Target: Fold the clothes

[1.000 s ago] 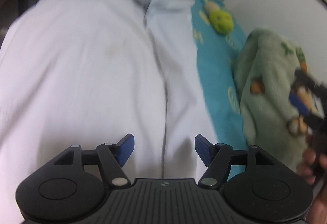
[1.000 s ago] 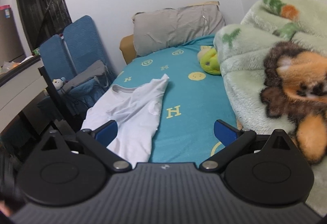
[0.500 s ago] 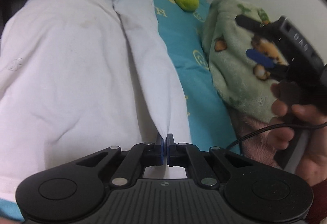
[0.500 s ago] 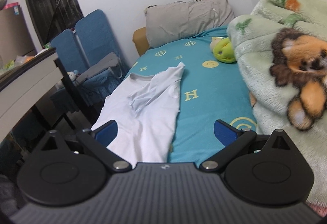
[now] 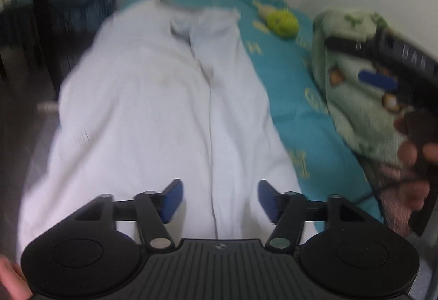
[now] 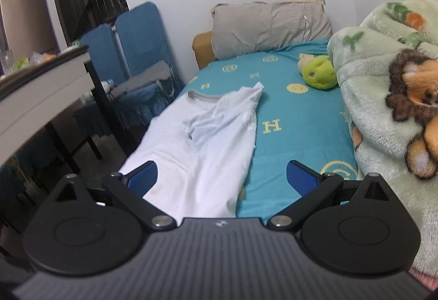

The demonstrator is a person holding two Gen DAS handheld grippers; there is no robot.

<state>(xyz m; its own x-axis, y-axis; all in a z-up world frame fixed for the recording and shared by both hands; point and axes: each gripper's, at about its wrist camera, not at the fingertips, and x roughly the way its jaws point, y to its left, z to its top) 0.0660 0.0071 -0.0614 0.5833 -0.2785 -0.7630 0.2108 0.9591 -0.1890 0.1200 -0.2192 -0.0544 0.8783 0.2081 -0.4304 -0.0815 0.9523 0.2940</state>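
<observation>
A white T-shirt (image 5: 153, 114) lies lengthwise on the teal bed sheet (image 5: 293, 97), its right side folded over toward the middle along a long crease. It also shows in the right wrist view (image 6: 202, 144), collar toward the pillow. My left gripper (image 5: 217, 198) is open and empty just above the shirt's near hem, astride the crease. My right gripper (image 6: 221, 179) is open and empty, held above the shirt's near end; it also shows at the right edge of the left wrist view (image 5: 383, 75).
A green fleece blanket (image 6: 383, 108) with a lion print is heaped on the bed's right side. A green plush toy (image 6: 319, 73) and a grey pillow (image 6: 271, 26) lie at the head. A desk (image 6: 41, 97) and blue chairs (image 6: 131, 54) stand left of the bed.
My left gripper was shut on the shirt's folded edge half a second ago; it has opened, let go and drawn back. The right gripper stayed open and shifted slightly.
</observation>
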